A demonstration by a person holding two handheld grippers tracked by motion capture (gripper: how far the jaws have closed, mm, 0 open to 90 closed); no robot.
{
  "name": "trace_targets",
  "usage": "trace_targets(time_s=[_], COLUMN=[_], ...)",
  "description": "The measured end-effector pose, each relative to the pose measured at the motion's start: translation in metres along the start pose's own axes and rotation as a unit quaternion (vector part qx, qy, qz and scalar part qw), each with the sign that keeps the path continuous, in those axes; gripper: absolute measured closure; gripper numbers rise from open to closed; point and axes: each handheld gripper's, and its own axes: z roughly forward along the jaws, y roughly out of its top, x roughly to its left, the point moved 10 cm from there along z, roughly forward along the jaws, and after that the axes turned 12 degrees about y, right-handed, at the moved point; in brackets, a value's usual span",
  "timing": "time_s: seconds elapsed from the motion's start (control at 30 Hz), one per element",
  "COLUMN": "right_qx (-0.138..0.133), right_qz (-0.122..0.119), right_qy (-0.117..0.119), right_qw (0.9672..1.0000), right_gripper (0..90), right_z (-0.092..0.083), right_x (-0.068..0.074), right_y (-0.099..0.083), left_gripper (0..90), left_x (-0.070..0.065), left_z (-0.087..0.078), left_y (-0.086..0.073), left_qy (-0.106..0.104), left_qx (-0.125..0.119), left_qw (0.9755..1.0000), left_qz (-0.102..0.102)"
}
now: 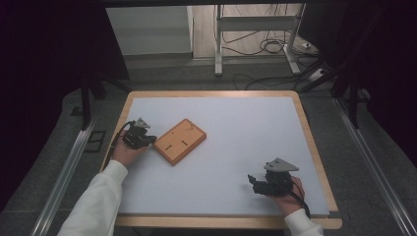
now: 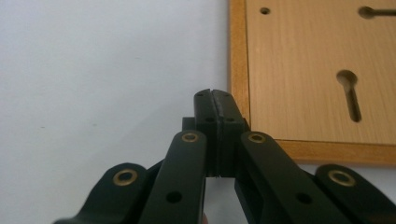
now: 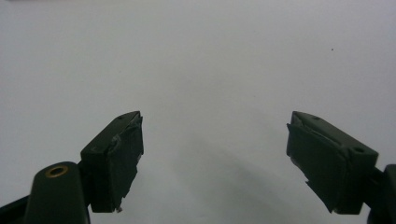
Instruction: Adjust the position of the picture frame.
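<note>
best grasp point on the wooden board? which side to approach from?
Probably the raised rim of the wooden board. It lies flat on the white table, so only an edge offers a bite. The left gripper, jaws shut, sits at the board's left corner; opened, it could straddle that near rim from the left. The right gripper stands open, well away.

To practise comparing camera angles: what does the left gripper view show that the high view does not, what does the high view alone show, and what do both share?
The left gripper view alone shows the left gripper with its jaws pressed together on nothing, just beside the wooden board's raised rim, and the keyhole slot cut in the board. The high view alone shows the right gripper lying apart near the table's front edge, the white sleeves, and cables on the floor. Both show the wooden board on the white table.
</note>
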Motion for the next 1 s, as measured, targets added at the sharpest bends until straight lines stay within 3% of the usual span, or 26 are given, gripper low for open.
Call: trace_targets(time_s=[0.3,0.43,0.8,0.93,1.0], right_qx=[0.004,0.004,0.004,0.004,0.004], right_qz=[0.001,0.001,0.001,0.0,-0.001], right_qy=[0.0,0.001,0.001,0.002,0.003], right_qw=[1.0,1.0,1.0,1.0,1.0], right_gripper=[19.0,18.9,18.9,18.8,18.8], right_z=[0.001,0.001,0.001,0.002,0.002], right_x=[0.0,0.0,0.0,0.001,0.001], right_y=[-0.001,-0.001,0.0,0.0,0.0], left_gripper=[89.8,89.9,89.9,89.8,89.8], left_x=[-0.019,-0.022,-0.05,-0.061,-0.066], left_z=[-0.006,-0.007,-0.015,-0.02,-0.021], left_y=[0.001,0.0,-0.001,0.003,0.004], left_qy=[-0.019,-0.029,-0.056,-0.067,-0.066], left_qx=[-0.014,-0.017,-0.024,-0.038,-0.039], left_qw=[0.9997,0.9994,0.998,0.997,0.9968], left_qz=[0.008,-0.002,0.012,0.01,0.023])
